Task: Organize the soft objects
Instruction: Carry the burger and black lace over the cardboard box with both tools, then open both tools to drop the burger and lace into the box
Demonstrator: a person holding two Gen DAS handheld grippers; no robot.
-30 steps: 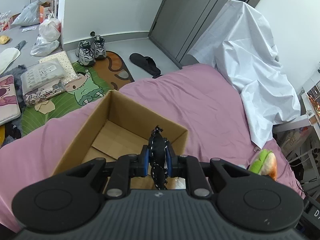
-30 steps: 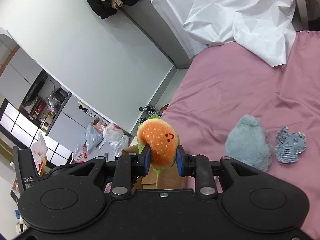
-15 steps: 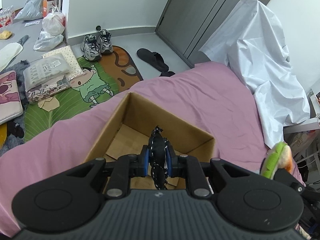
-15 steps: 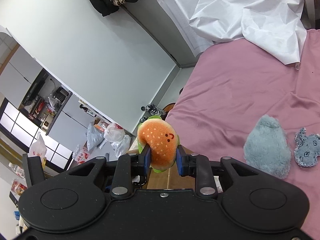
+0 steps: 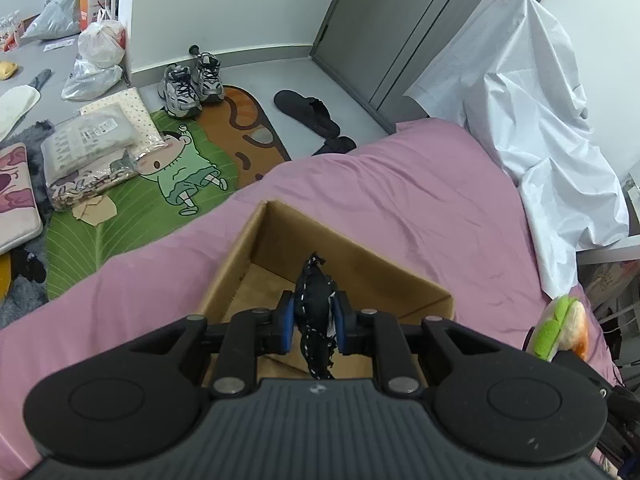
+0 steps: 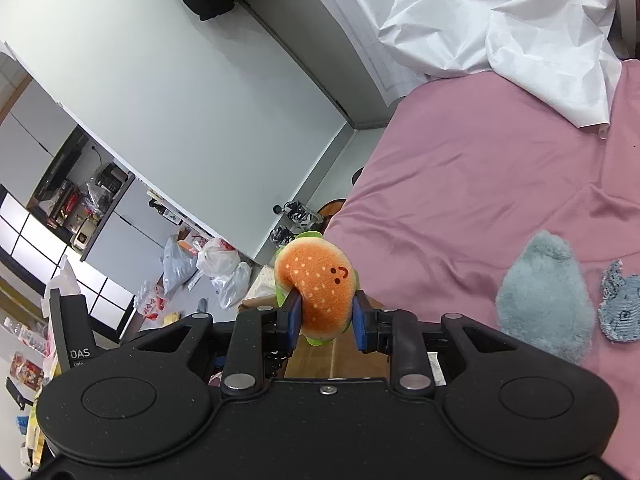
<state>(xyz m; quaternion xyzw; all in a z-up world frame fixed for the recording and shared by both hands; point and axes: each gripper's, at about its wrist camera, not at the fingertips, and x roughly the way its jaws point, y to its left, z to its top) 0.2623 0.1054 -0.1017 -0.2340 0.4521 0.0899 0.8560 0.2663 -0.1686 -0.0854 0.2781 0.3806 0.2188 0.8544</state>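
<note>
Pink bedding (image 5: 400, 200) carries one cardboard box (image 5: 360, 264) and two grey plush pieces (image 6: 546, 300), while your left gripper (image 5: 314, 318), jaws opening, pinches one black toy (image 5: 314, 300) and your right gripper (image 6: 326, 312) clamps one burger plush (image 6: 320, 280).

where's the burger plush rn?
Burger plush is clamped in the right claw, above the pink bed; in the left wrist view it shows at the right edge, right of the cardboard box.

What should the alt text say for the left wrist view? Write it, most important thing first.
The left gripper, jaws beginning to open, holds a black fabric piece with white stitching over an open cardboard box on a pink bedsheet. A burger plush shows at the right edge; sneakers sit on the floor beyond.
</note>
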